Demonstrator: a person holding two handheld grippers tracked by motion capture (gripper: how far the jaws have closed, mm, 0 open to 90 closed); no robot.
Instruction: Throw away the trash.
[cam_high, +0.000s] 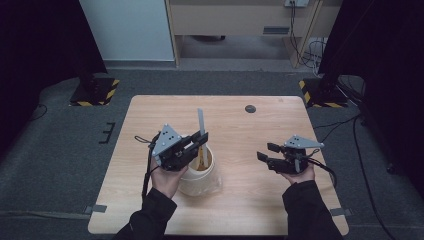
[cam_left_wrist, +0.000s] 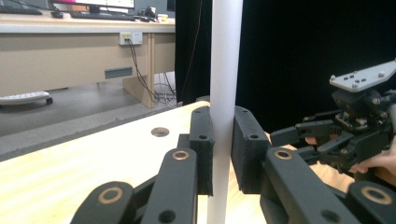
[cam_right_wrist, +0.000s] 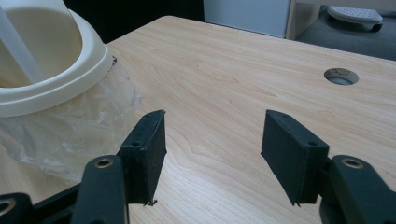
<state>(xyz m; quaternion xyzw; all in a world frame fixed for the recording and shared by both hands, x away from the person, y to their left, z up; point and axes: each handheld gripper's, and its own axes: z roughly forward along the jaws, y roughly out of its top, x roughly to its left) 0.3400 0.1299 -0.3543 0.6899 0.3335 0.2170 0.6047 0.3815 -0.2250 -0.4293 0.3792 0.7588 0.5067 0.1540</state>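
Left hand-held gripper (cam_left_wrist: 222, 154) pinching a plain white upright stick (cam_left_wrist: 225, 70) (right hand-held gripper (cam_right_wrist: 212, 154) spread) over a cream tub (cam_high: 214, 172).

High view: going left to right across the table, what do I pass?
Left gripper holding the white stick → cream tub → table hole → right gripper.

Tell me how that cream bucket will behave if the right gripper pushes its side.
The cream bucket looks like thin plastic, so probably light and apt to slide on the smooth wooden table. The loose clear plastic sheet under it may slip or bunch. The left gripper grips the white stick standing in the bucket, which may resist tipping.
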